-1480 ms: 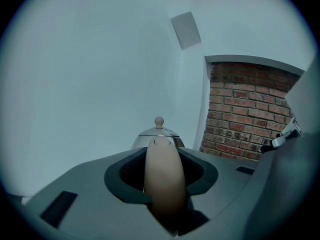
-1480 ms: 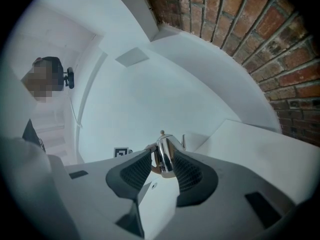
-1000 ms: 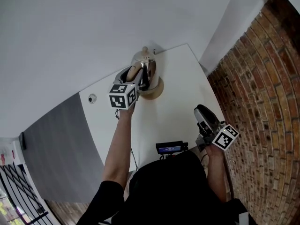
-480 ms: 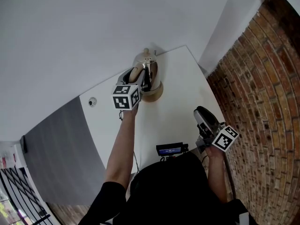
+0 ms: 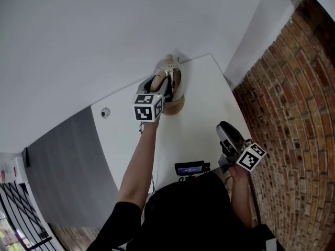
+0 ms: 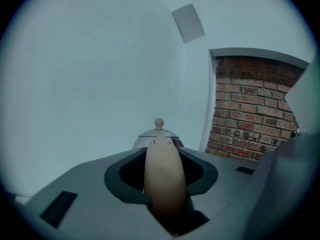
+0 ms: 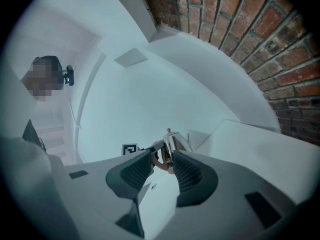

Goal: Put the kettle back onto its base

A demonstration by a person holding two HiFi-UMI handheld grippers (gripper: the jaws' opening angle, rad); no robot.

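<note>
Left tongs point(image 5: 158, 88), clenched on the kettle point(image 5: 171, 71) handle point(image 6: 162, 176), barely shift over the last second, kettle just ahead apparently resting on its base point(image 5: 177, 104), so release seems due; right tongs point(image 5: 226, 129) parted, empty.

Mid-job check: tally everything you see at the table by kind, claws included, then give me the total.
kettle: 1
kettle base: 1
claws: 2, the left claw and the right claw
small round fitting: 1
device with a lit blue screen: 1
Total: 6
</note>
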